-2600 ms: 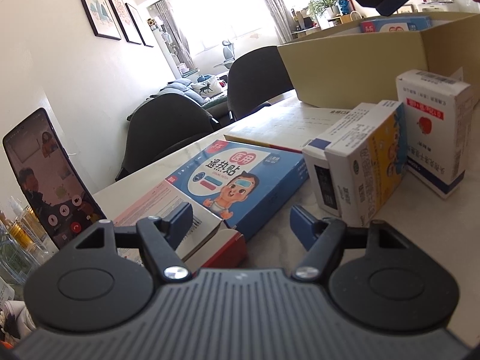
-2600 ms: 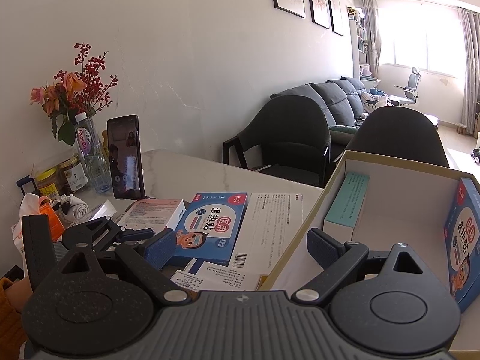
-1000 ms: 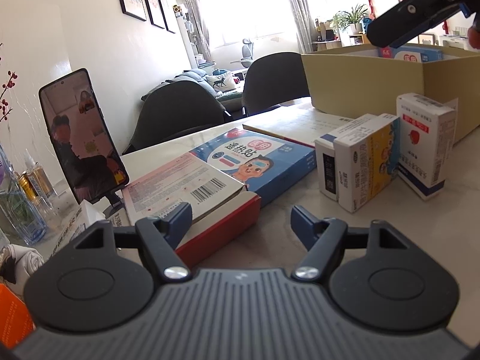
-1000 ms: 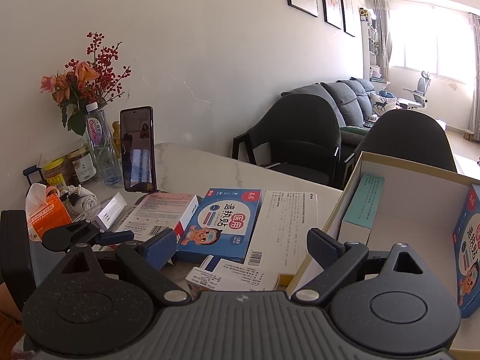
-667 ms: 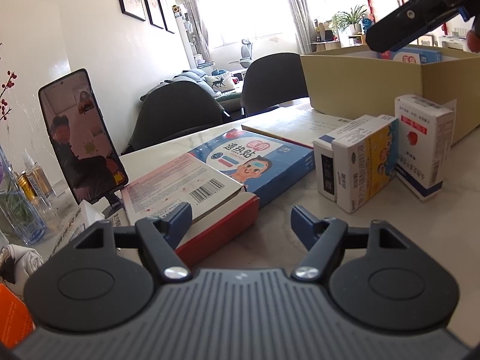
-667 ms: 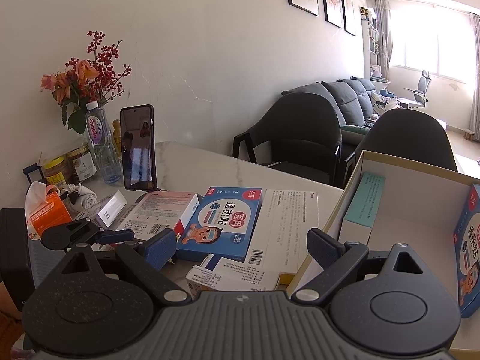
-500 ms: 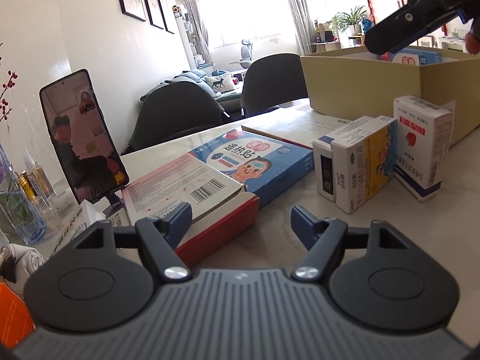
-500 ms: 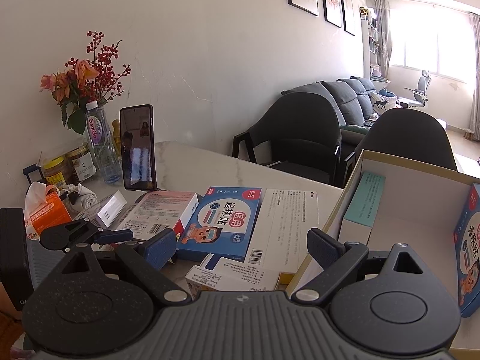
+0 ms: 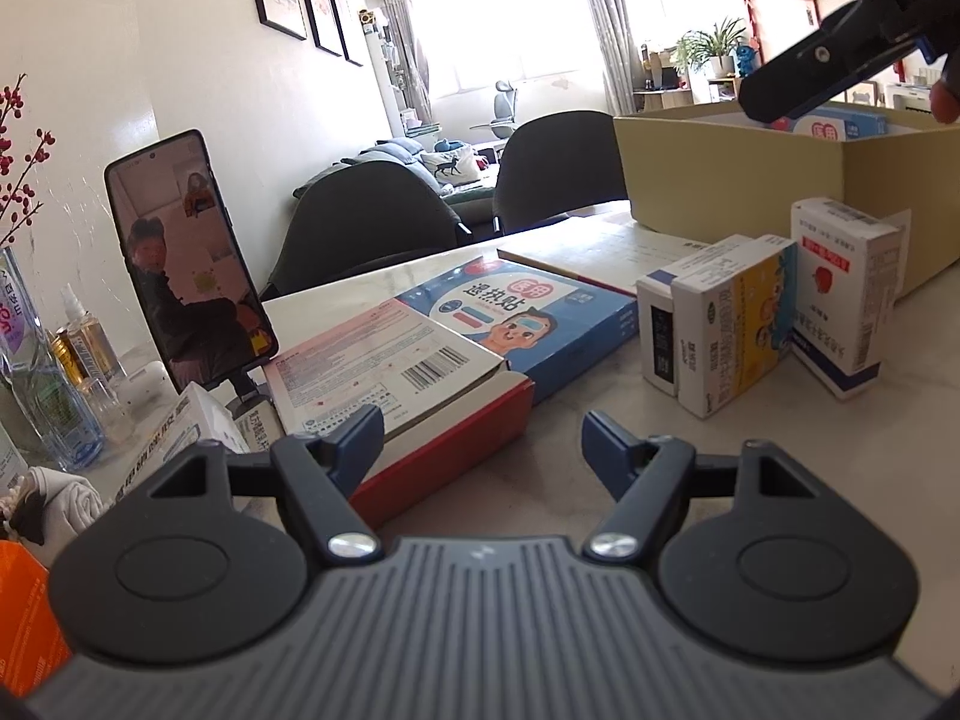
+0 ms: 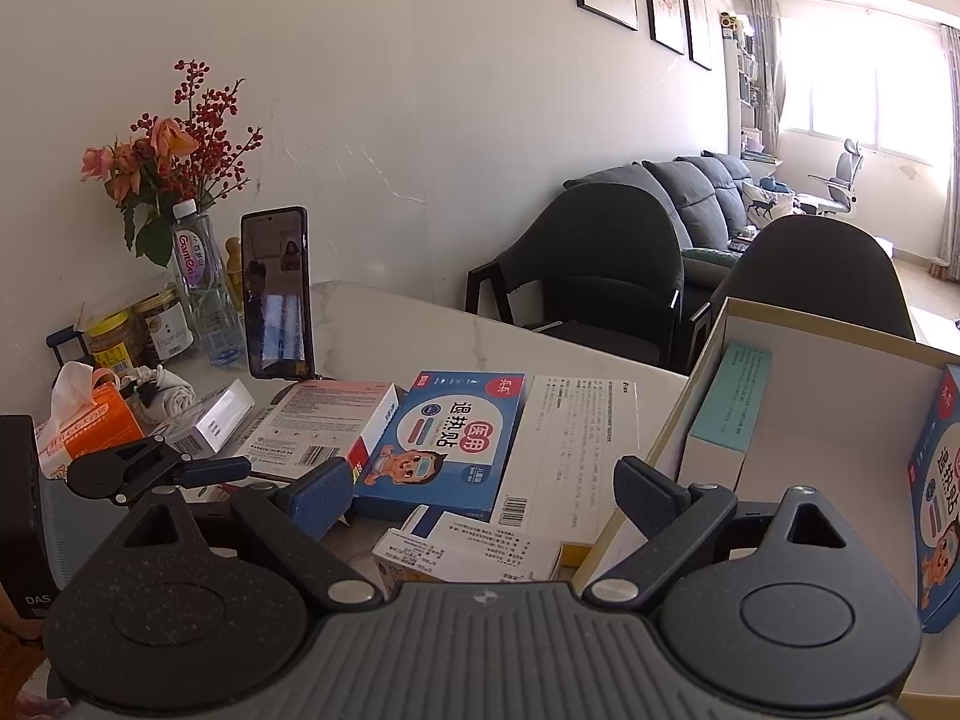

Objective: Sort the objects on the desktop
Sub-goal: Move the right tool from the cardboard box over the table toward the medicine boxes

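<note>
My left gripper [image 9: 483,435] is open and empty, low over the marble table, just in front of a flat red-and-white box [image 9: 384,366]. Behind that lies a blue fever-patch box [image 9: 522,312], then a flat white box [image 9: 606,249]. To the right stand a white-and-yellow medicine box [image 9: 726,336] and a white box with a red apple [image 9: 840,288]. My right gripper [image 10: 483,495] is open and empty, held above the near edge of the cardboard box [image 10: 834,420], which holds a teal box [image 10: 729,408] and a blue box [image 10: 936,492].
A phone on a stand [image 9: 186,264] faces me at the left, with bottles [image 9: 36,384], jars [image 10: 138,330], a flower vase [image 10: 198,276] and an orange tissue pack [image 10: 90,420] near the wall. Two dark chairs [image 10: 600,276] stand beyond the table.
Over the last second almost nothing has moved; both grippers stay open. Since 2.6 s ago my left gripper has pulled back and turned left, bringing the phone and red box further into view.
</note>
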`<control>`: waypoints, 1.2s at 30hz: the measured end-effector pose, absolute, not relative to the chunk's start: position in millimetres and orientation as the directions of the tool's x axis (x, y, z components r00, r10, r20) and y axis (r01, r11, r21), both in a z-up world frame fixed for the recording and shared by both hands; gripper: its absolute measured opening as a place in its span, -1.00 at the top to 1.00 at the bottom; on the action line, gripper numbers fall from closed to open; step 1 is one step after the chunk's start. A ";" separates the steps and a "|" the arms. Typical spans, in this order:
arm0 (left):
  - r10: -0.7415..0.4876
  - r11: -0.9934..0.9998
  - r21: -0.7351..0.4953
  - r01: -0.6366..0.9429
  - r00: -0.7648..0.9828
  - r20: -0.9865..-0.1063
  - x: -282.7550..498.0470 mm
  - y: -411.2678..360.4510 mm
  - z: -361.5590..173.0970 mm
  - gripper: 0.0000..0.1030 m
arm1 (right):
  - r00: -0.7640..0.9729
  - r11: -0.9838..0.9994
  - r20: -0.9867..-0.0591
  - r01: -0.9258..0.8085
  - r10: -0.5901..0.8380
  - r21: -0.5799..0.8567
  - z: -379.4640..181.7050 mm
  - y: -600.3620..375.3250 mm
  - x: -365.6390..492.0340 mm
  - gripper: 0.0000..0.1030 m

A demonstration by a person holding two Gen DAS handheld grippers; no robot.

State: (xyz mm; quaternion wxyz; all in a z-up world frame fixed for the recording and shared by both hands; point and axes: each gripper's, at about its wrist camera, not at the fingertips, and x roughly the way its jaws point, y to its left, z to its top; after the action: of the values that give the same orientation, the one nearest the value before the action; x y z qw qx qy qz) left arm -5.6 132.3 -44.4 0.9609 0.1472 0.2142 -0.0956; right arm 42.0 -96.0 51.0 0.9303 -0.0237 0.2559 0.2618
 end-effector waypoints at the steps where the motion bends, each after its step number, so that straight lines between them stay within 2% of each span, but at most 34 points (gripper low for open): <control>1: -0.118 0.939 0.241 0.244 0.890 -0.441 -6.5 133.5 -44.5 -0.42 | 0.732 0.862 -0.489 -0.499 0.475 0.091 50.8 -95.5 41.9 -0.84; 16: -0.061 0.965 0.204 0.167 0.895 -0.441 -21.0 159.5 -38.3 -0.43 | 0.735 0.864 -0.489 -0.495 0.470 0.086 51.6 -96.5 40.8 -0.84; 36: -0.079 0.971 0.170 0.167 0.898 -0.433 -27.3 159.8 -42.1 -0.44 | 0.727 0.860 -0.500 -0.503 0.471 0.079 49.7 -89.3 35.5 -0.84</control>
State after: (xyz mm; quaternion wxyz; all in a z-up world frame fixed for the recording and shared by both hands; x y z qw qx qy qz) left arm -27.3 159.8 -42.1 0.9688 0.1022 0.2167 -0.0634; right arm 35.5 -89.3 49.7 0.9286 -0.0309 0.2605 0.2624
